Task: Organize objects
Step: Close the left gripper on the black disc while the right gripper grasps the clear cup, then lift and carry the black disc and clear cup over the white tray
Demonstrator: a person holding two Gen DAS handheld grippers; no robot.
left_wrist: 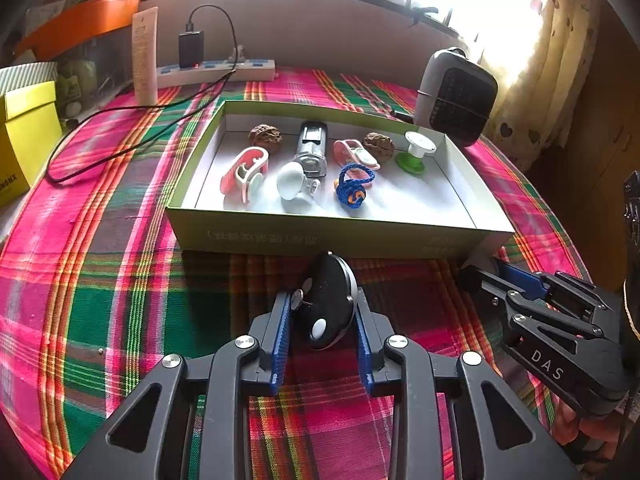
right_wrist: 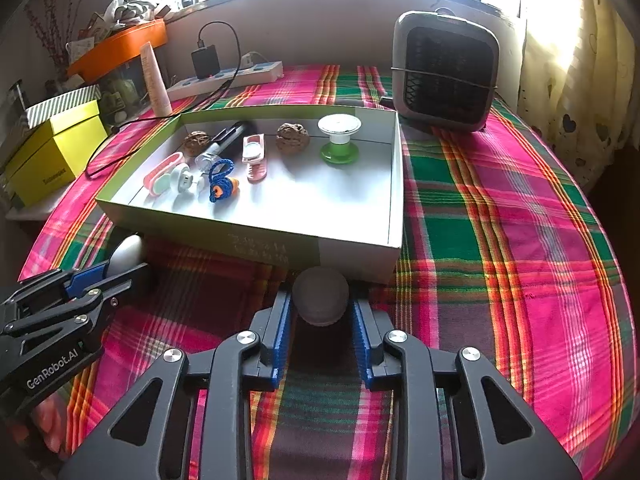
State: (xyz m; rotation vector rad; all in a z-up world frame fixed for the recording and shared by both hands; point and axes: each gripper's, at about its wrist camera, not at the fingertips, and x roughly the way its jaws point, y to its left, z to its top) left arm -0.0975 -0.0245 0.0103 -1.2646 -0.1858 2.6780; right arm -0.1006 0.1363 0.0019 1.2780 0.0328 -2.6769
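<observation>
Both grippers angle downward before box.

Woven plaid tablecloth, cardboard box

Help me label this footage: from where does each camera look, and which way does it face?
Left wrist: rides the left gripper, angled down over the plaid cloth at the box; jaws hold a black oval fob, right gripper at right.
Right wrist: rides the right gripper, same heading; jaws flank a grey ball, left gripper at left.
Shared: box, heater, power strip.
</observation>
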